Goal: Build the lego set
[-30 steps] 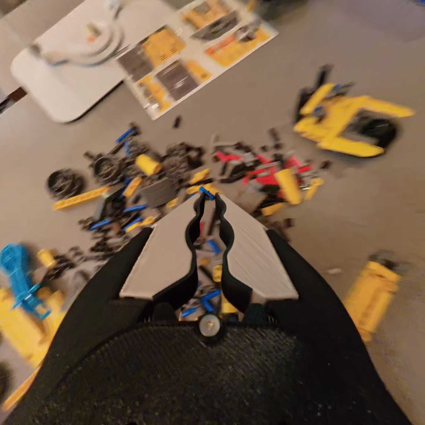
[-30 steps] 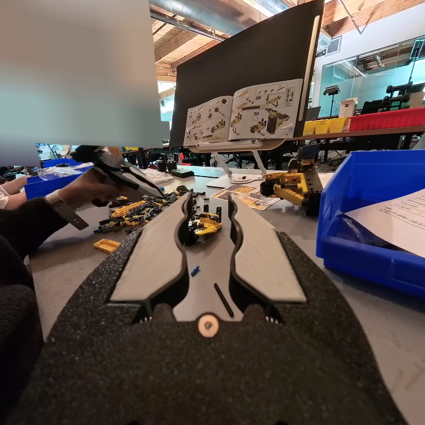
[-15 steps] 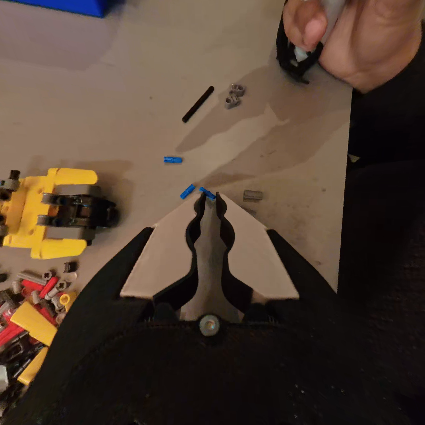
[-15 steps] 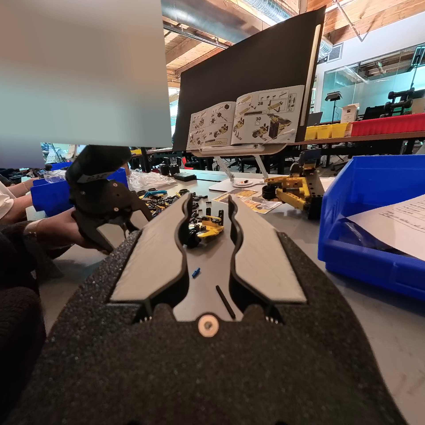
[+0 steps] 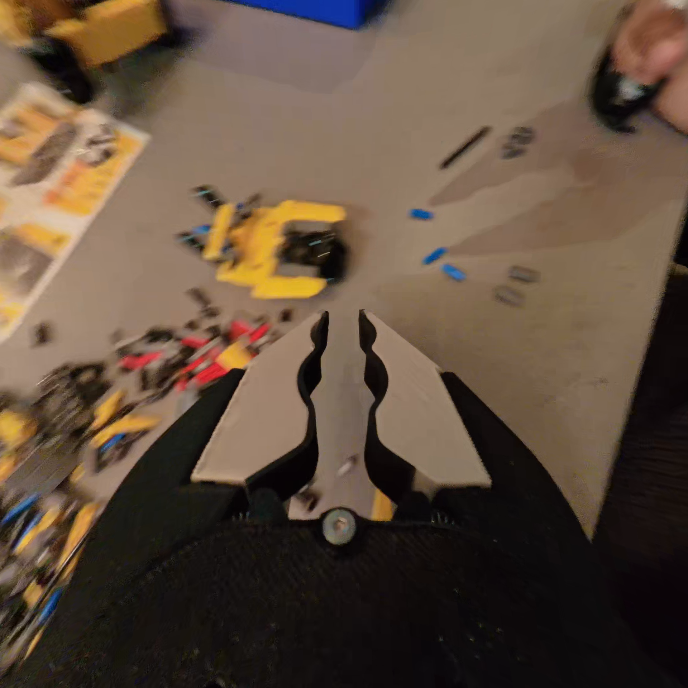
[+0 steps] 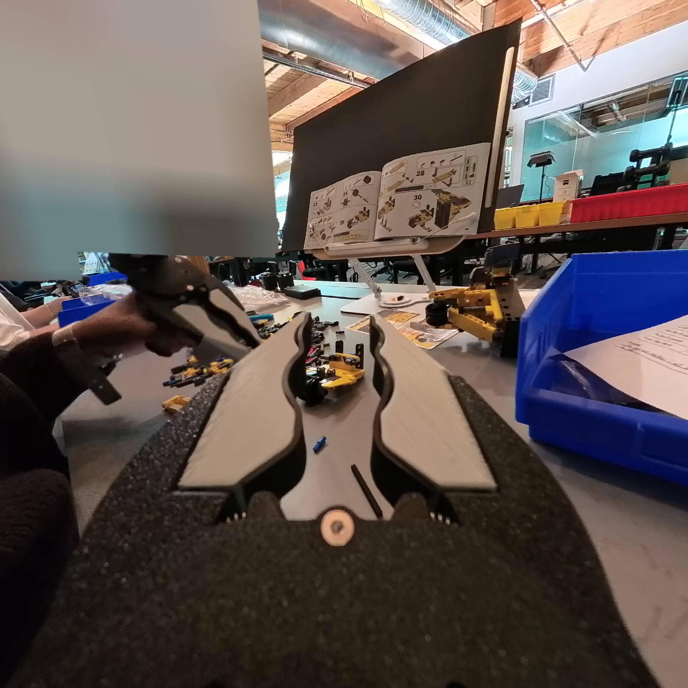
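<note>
My left gripper (image 5: pixel 343 316) is open and empty, hovering above the grey table (image 5: pixel 409 93). Three small blue pins (image 5: pixel 434 255) lie on the table just ahead and to the right of its tips. A small yellow and black brick assembly (image 5: pixel 279 249) lies ahead to the left. My right gripper (image 6: pixel 339 324) is open and empty, held low over the table. The same yellow assembly (image 6: pixel 335 372) shows between its fingers, farther off. One blue pin (image 6: pixel 319 444) and a black axle (image 6: pixel 366 491) lie under it. The left gripper (image 6: pixel 238 331) shows at its left, in a hand.
A pile of loose red, black and yellow parts (image 5: pixel 186 357) lies left. An instruction sheet (image 5: pixel 56 178), a black axle (image 5: pixel 463 147) and grey connectors (image 5: pixel 523 274) lie nearby. A blue bin (image 6: pixel 595 372), a larger yellow model (image 6: pixel 473 312) and a booklet stand (image 6: pixel 394 201) stand behind. The table edge (image 5: pixel 633 372) runs right. Left tips to right tips: about 20 cm. My left gripper's tips are some 10 cm from the blue pin (image 6: pixel 319 444).
My left gripper carried a blue pin from the parts pile to the two pins, opened and let it go, then pulled back. My right gripper has stayed still.
</note>
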Motion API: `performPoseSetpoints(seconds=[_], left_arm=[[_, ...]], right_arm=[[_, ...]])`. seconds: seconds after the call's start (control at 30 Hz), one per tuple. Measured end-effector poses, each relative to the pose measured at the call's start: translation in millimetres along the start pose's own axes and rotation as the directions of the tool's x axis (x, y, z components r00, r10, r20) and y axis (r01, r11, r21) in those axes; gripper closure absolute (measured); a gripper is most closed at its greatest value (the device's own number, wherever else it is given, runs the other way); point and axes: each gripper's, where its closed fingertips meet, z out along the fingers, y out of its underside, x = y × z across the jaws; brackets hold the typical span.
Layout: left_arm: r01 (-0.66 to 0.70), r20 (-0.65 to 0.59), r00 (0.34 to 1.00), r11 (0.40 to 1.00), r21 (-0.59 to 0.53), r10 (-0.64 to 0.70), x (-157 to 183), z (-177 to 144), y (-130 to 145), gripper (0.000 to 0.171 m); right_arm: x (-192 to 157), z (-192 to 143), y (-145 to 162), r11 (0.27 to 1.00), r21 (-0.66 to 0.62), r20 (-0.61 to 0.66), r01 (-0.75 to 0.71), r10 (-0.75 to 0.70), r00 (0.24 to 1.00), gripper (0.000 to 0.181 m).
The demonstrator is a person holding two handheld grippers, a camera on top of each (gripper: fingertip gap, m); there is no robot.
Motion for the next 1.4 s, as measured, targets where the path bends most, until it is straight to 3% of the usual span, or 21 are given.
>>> performPoseSetpoints(seconds=[0.17, 0.33, 0.7, 0.97, 1.4], left_arm=[[0.208, 0.291, 0.934, 0.978, 0.024, -0.205, -95.5, -47.4, 43.7, 0.161], [0.301, 0.396, 0.874, 0.953, 0.013, -0.282, -131.4, -49.9, 82.4, 0.168], [0.342, 0.356, 0.880, 0.940, -0.012, -0.316, -149.4, -18.8, 79.4, 0.158], [0.383, 0.365, 0.863, 0.924, -0.022, -0.349, -155.2, -16.6, 86.3, 0.161], [0.277, 0.413, 0.889, 0.949, -0.149, -0.195, -145.4, -9.9, 86.2, 0.161]], right_arm=[[0.7, 0.6, 0.4, 1.000, -0.002, -0.002, -0.004, 0.004, 1.000, 0.151], [1.6, 1.7, 1.9, 1.000, -0.010, -0.005, -0.006, 0.006, 1.000, 0.151], [3.0, 2.3, 2.8, 1.000, -0.016, -0.011, -0.008, 0.008, 1.000, 0.151], [3.2, 1.2, 1.3, 1.000, -0.005, -0.006, -0.018, 0.018, 1.000, 0.150], [2.7, 0.3, 0.2, 1.000, 0.002, -0.006, -0.017, 0.017, 1.000, 0.150]])
